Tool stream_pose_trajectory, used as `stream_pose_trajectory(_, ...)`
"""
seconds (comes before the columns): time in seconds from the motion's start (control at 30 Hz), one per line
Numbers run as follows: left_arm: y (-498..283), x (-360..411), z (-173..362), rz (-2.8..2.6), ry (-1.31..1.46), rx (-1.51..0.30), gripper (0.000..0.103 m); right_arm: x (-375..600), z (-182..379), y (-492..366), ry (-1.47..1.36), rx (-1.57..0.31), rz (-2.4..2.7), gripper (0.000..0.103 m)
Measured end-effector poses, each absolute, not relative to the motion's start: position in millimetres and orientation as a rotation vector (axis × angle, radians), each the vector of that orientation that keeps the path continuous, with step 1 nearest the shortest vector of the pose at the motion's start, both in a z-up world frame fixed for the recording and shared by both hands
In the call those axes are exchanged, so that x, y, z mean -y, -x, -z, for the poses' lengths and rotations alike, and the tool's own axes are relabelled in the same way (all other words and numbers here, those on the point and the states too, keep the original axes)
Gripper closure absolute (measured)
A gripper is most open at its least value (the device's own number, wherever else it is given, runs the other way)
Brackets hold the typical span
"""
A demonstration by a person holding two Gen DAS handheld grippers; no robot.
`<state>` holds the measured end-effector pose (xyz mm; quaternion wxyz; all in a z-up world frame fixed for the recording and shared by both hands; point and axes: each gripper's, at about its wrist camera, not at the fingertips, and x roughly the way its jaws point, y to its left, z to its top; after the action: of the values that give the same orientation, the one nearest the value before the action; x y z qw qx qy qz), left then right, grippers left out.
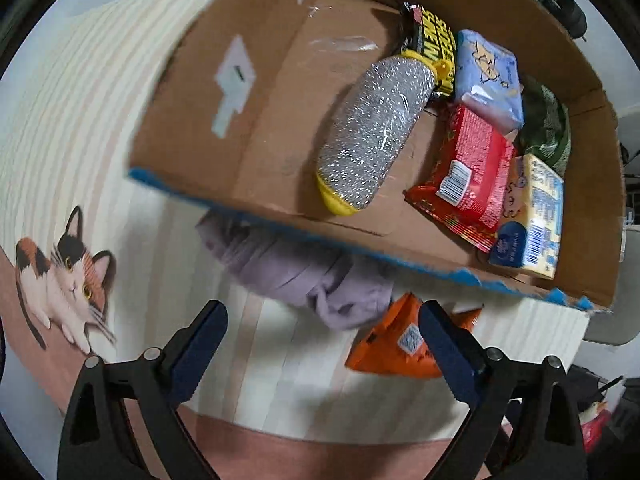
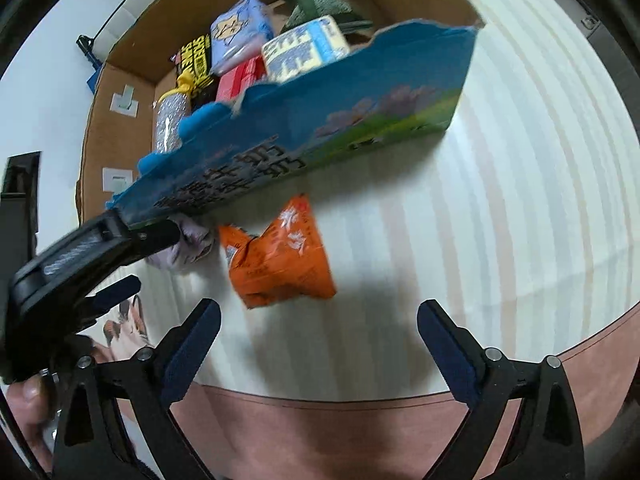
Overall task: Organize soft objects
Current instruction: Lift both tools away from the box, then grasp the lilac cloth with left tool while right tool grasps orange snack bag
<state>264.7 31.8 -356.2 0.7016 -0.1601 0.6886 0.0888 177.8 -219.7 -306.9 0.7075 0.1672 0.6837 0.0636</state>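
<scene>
A cardboard box (image 1: 256,128) with a blue printed front wall (image 2: 320,128) stands on the striped table. Inside lie a silver scrubber (image 1: 372,132), a red packet (image 1: 468,168), a blue tissue pack (image 1: 488,80), a yellow-blue pack (image 1: 532,216), a black-yellow packet (image 1: 432,40) and a green cloth (image 1: 548,128). A lilac cloth (image 1: 304,276) and an orange packet (image 2: 280,256) lie on the table in front of the box. My left gripper (image 1: 324,336) is open and empty, just short of the lilac cloth. My right gripper (image 2: 320,332) is open and empty, before the orange packet.
The tablecloth (image 2: 520,200) is striped cream with a cat picture (image 1: 68,276) at the left. The left gripper's body (image 2: 80,264) shows at the left of the right wrist view. The table's front edge runs close below both grippers.
</scene>
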Motion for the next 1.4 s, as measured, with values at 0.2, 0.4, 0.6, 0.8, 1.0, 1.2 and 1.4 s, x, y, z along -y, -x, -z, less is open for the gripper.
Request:
stream_pose_trajectory(0.2,-259,-23,376,-0.194,0.313,-1.547,0.065,224,306,-177,-0.363,-1.526,-0.128,0.008)
stream_pose_trajectory(0.4,-230,-43,376,-0.190,0.352,-1.538,0.082,211,306,-179,-0.304,-1.545,-0.164,0.012)
stream_pose_trajectory(0.6,-178,-95,380,-0.278,0.347,-1.569,0.082,191,313,-192,-0.296,-1.562,-0.228,0.012)
stream_pose_trajectory(0.8,-140,-140,371,-0.319,0.469,-1.599,0.078,177,342,-210,-0.464,-1.609,-0.206,0.012)
stream_pose_trajectory(1.0,-141,-159,342,-0.282,0.576,-1.530,0.064,171,364,-207,-0.491,-1.649,-0.136,0.039)
stream_pose_trajectory(1.2,-201,-137,348,-0.170,0.476,-1.559,0.060,181,351,-193,-0.261,-1.688,-0.177,0.047)
stream_pose_trajectory(1.4,-240,-90,376,-0.060,0.316,-1.639,0.056,191,343,-171,0.126,-1.748,-0.258,0.047)
